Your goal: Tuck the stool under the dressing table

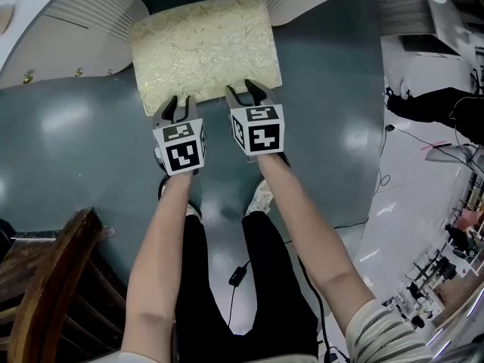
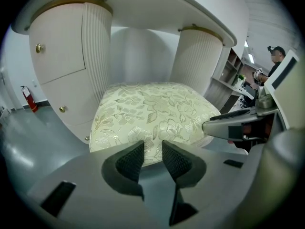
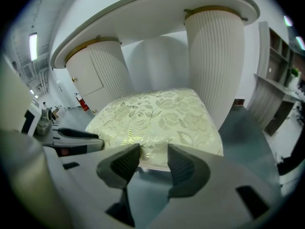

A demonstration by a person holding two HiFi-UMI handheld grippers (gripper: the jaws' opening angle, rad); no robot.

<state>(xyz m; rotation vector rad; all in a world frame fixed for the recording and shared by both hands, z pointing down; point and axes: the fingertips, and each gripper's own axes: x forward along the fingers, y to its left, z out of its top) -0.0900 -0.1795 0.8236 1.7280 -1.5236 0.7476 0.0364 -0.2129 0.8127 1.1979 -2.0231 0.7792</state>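
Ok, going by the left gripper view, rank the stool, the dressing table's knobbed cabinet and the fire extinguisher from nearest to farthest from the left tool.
1. The stool: directly ahead of the left tool, right at its tips.
2. The dressing table's knobbed cabinet: beyond the stool, upper left.
3. The fire extinguisher: far left, by the wall.

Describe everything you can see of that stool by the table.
The stool shows a padded, roughly rectangular seat with rounded corners, covered in pale cream fabric with a shiny floral weave. It stands level on the grey-green floor, its far edge between the dressing table's ribbed white pedestals. Its legs are hidden. The left gripper and right gripper sit at its near edge, jaws apart, not clamped on it.
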